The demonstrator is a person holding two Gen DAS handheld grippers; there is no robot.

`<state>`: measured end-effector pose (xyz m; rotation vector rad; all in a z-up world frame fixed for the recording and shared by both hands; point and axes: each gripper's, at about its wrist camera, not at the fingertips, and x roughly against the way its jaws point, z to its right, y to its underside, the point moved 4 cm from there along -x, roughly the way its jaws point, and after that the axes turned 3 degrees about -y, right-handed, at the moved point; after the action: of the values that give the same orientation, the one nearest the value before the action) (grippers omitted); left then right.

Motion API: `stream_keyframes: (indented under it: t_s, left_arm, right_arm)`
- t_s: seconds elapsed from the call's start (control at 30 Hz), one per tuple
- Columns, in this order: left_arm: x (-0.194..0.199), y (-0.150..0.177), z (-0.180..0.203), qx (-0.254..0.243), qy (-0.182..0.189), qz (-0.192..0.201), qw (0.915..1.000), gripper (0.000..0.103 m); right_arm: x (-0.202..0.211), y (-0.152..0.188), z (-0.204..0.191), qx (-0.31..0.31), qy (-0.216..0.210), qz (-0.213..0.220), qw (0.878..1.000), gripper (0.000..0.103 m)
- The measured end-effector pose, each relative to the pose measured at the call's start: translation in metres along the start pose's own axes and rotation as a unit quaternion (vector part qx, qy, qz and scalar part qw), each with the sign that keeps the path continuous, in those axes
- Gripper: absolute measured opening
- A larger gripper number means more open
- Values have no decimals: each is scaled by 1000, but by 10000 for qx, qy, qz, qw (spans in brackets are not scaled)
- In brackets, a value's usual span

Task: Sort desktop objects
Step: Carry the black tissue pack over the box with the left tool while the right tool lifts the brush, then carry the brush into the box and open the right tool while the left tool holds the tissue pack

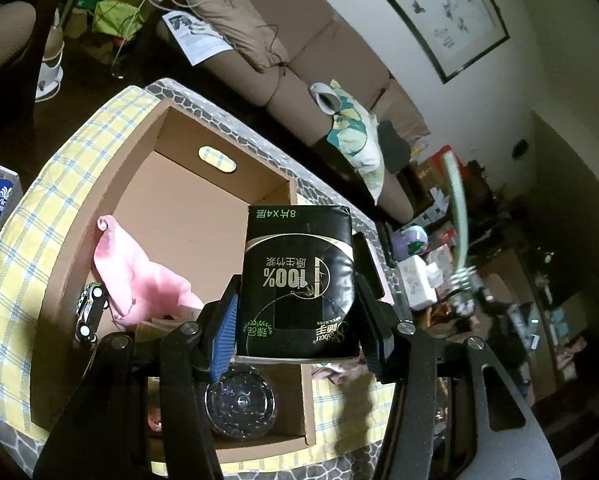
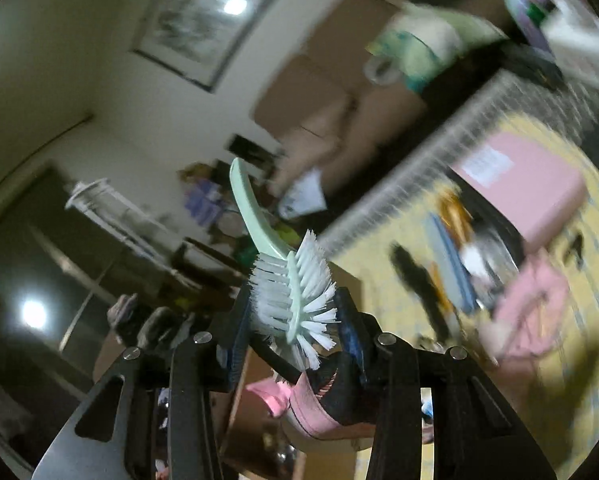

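Held in the left gripper (image 1: 297,320), clamped by both sides, the tissue pack (image 1: 297,280) hangs over the open box (image 1: 203,184) on the desk (image 1: 31,240); lower it in before letting go. Right gripper (image 2: 295,316) is squeezed on the brush (image 2: 291,292), up in the air.

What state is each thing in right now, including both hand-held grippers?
Left hand-held gripper: shut on the tissue pack.
Tissue pack: held above the cardboard box, print upside down.
Cardboard box: open-topped, partly filled.
Pink cloth: crumpled, inside the box.
Toy car: leaning at the box's left wall.
Right hand-held gripper: shut on the dish brush.
Dish brush: gripped at the bristle head, handle pointing up.
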<state>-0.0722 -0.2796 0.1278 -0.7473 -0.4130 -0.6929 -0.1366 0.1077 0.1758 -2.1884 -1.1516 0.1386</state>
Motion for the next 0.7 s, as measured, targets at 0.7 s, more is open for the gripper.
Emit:
stream_keyframes:
  t_s: [0.7]
  left_arm:
    - [32,-23,-32,353,97,327,9988,49]
  right_arm:
    - [-81,15,-156,-518,-1552,-896,9824,41]
